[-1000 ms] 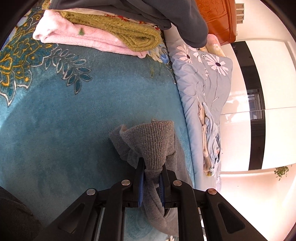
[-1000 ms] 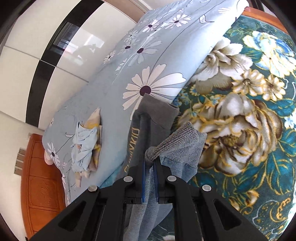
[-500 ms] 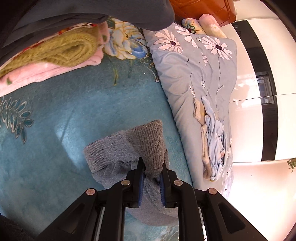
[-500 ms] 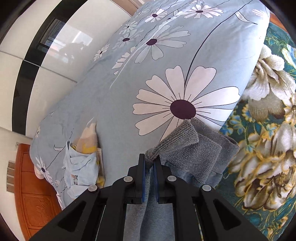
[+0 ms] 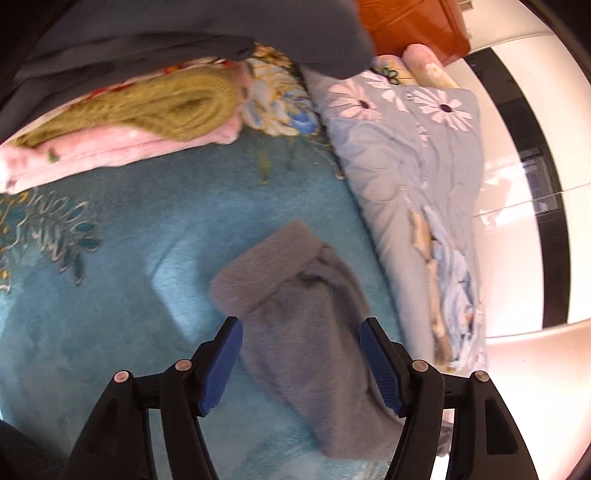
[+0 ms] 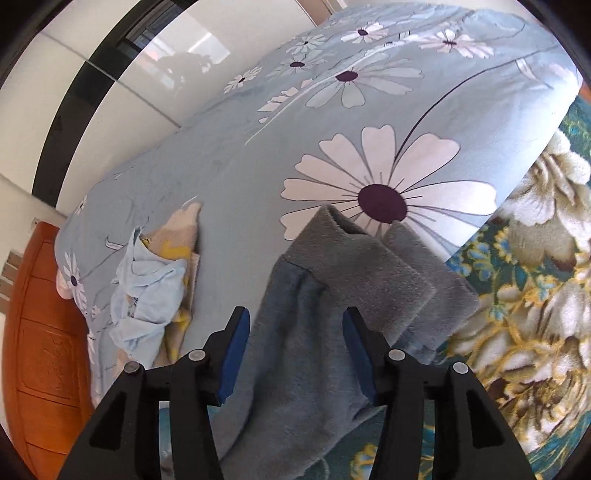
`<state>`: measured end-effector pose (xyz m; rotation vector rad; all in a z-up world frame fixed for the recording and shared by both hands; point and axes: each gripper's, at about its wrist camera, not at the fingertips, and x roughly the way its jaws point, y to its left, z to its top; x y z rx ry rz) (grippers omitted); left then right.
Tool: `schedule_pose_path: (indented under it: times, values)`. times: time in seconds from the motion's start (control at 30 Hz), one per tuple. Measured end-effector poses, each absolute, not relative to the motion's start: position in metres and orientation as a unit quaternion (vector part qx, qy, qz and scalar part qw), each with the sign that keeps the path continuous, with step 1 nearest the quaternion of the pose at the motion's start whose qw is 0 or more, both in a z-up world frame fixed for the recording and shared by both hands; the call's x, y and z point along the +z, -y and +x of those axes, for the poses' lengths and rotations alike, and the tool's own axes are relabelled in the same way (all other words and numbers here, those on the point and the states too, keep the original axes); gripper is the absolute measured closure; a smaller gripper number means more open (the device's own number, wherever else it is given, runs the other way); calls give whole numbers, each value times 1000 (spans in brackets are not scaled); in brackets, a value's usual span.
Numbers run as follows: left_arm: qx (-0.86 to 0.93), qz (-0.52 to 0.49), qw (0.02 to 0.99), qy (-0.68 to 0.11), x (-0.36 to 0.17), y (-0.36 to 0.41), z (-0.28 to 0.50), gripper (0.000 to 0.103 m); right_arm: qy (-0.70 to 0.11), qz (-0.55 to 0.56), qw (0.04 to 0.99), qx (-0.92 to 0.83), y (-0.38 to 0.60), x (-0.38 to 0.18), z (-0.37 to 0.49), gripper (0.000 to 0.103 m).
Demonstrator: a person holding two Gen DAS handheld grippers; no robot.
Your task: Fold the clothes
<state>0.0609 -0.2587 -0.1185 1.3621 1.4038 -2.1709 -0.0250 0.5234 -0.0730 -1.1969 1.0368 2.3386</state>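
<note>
Bed (image 5: 110,295) surface, beside the daisy quilt (image 6: 258,166): grey sweater (image 5: 306,332) lay limp and soft. Left gripper (image 5: 301,360) and right gripper (image 6: 293,352) were opening, released; the ribbed hem suited regrasping.

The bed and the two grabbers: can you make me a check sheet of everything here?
Surface: teal plush blanket with a flower print, spread on the bed.
Job's things: grey knit garment lying on the blanket, ribbed cuffs folded over.
Clutter: folded olive knit on folded pink fleece; crumpled pale blue cloth on the daisy-print blue quilt.
Grippers: left gripper and right gripper opening, pads clear of the garment between them.
Cables: nothing seen.
Surroundings: orange wooden headboard; white glossy wardrobe doors; a dark sleeve overhead.
</note>
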Motion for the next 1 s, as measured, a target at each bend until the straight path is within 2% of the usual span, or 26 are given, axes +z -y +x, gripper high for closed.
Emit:
schedule_pose_path:
  times: [0.1,0.2,0.27,0.37,0.5,0.67,0.87,0.97,1.0]
  values:
    - [-693,474,113,-532,-159,259,70,33,-329,-415,186,828,-528,-79,3,48]
    - [-672,464,119,-565,-176,255,70,33,-391,-423,203,792,-553,-108,26,48]
    - [-676,466,121,-558,-178,250,63,33,-447,-404,214,769,-568,-123,39,48]
    - [-684,480,127,-534,-177,242,50,33,-486,-385,196,760,-575,-134,39,41]
    - [-678,503,148,-515,-183,235,36,33,-477,-410,147,764,-564,-143,15,37]
    - [-683,508,152,-502,-183,232,32,33,-452,-412,209,763,-567,-139,24,37]
    - [-678,516,156,-500,-187,228,27,33,-455,-386,168,785,-560,-123,27,37]
    - [-679,519,154,-496,-185,225,27,33,-460,-384,149,786,-555,-120,16,44]
    - [-678,520,153,-496,-185,225,27,33,-465,-388,150,782,-556,-123,12,52]
